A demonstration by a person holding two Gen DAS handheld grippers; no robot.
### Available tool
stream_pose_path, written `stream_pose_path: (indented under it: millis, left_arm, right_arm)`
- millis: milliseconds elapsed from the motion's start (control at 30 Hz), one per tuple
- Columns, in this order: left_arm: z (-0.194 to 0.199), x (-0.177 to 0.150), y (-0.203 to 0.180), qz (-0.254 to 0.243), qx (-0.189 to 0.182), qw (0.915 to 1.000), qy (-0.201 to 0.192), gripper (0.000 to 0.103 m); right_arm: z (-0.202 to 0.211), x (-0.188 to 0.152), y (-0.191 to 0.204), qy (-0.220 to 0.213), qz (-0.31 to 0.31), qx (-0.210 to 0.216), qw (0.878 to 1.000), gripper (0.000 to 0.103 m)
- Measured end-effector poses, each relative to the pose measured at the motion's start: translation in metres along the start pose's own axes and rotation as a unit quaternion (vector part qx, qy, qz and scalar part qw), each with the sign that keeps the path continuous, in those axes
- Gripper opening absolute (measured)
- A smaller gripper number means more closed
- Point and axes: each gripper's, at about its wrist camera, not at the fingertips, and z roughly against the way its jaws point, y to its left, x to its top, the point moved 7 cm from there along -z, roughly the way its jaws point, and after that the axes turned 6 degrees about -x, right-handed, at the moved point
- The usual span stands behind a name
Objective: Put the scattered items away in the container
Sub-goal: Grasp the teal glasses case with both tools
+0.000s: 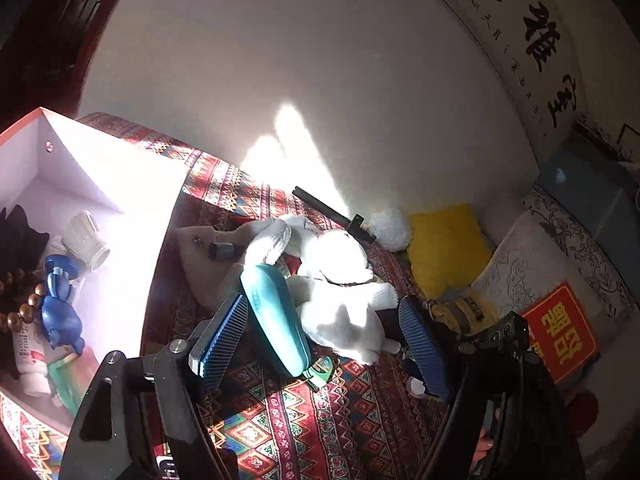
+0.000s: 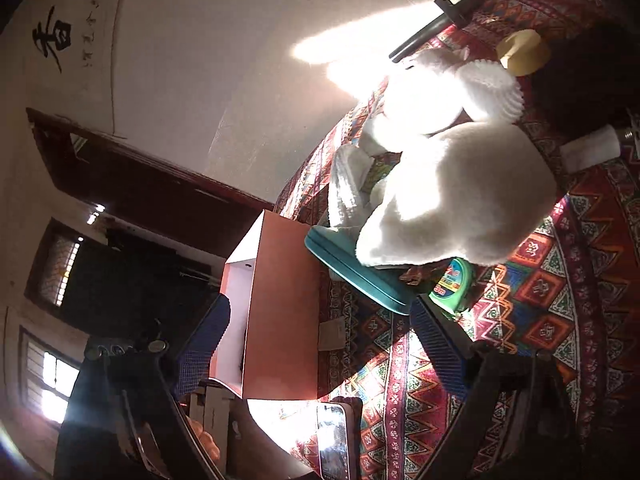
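On the patterned cloth (image 1: 304,420) lie a white plush toy (image 1: 340,280), a teal case (image 1: 276,320) and a green tape measure (image 1: 320,372). My left gripper (image 1: 320,344) stands open just in front of them; its left blue pad (image 1: 220,332) is beside the case, with no grip showing. The orange box (image 1: 100,168), white inside, sits to the left and holds a blue figure (image 1: 60,304), a white cap, beads and a tube. In the right wrist view my right gripper (image 2: 320,344) is open, with the box wall (image 2: 280,312) between its fingers and the plush toy (image 2: 460,192), case (image 2: 360,276) and tape measure (image 2: 454,284) beyond.
A black rod (image 1: 332,212) leans by the wall behind the plush toy. A small grey cylinder (image 1: 222,250) lies on a beige cloth. A yellow cushion (image 1: 444,248) and a red sign (image 1: 560,332) are at the right. A phone (image 2: 332,440) and a white bottle (image 2: 592,148) lie on the cloth.
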Motion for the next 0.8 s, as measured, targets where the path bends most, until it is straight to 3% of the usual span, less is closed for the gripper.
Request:
stream_pose_path:
  millis: [100, 167, 400, 467, 500, 533, 567, 633, 667, 700, 800]
  left_arm:
    - [-0.063, -0.032, -0.004, 0.000, 0.045, 0.9960, 0.077, 0.082]
    - [-0.093, -0.042, 0.007, 0.000, 0.092, 0.9903, 0.104, 0.082]
    - [-0.148, -0.023, 0.046, 0.039, 0.152, 0.9817, 0.108, 0.082]
    - [-0.161, -0.016, 0.058, 0.054, 0.155, 0.9798, 0.114, 0.083]
    - [-0.165, -0.014, 0.062, 0.053, 0.165, 0.9777, 0.119, 0.083]
    - [-0.169, -0.013, 0.065, 0.048, 0.174, 0.9757, 0.125, 0.083]
    - [-0.171, -0.012, 0.070, 0.043, 0.180, 0.9741, 0.130, 0.083]
    - [-0.170, -0.011, 0.084, 0.057, 0.183, 0.9716, 0.139, 0.078]
    - [-0.170, -0.011, 0.091, 0.078, 0.174, 0.9711, 0.143, 0.070]
    - [-0.169, -0.013, 0.097, 0.097, 0.160, 0.9713, 0.147, 0.067]
    - [-0.165, -0.016, 0.098, 0.113, 0.132, 0.9723, 0.156, 0.062]
  right_arm:
    - [0.006, 0.011, -0.022, -0.003, -0.031, 0.011, 0.999, 0.092]
    - [0.006, 0.013, -0.033, -0.002, -0.035, 0.006, 0.999, 0.092]
    - [-0.020, -0.006, -0.062, 0.056, -0.022, -0.020, 0.998, 0.092]
    - [-0.035, -0.017, -0.055, 0.081, 0.026, -0.034, 0.996, 0.092]
    - [-0.040, -0.023, -0.047, 0.081, 0.082, -0.063, 0.991, 0.092]
    - [-0.045, -0.028, -0.036, 0.071, 0.163, -0.109, 0.978, 0.092]
    - [-0.050, -0.033, -0.021, 0.054, 0.256, -0.153, 0.953, 0.092]
    - [-0.064, -0.048, 0.006, 0.030, 0.397, -0.185, 0.899, 0.080]
    - [-0.074, -0.053, 0.009, 0.035, 0.423, -0.188, 0.886, 0.074]
    - [-0.085, -0.055, 0.006, 0.046, 0.427, -0.196, 0.882, 0.066]
    - [-0.120, -0.057, -0.006, 0.064, 0.440, -0.222, 0.867, 0.064]
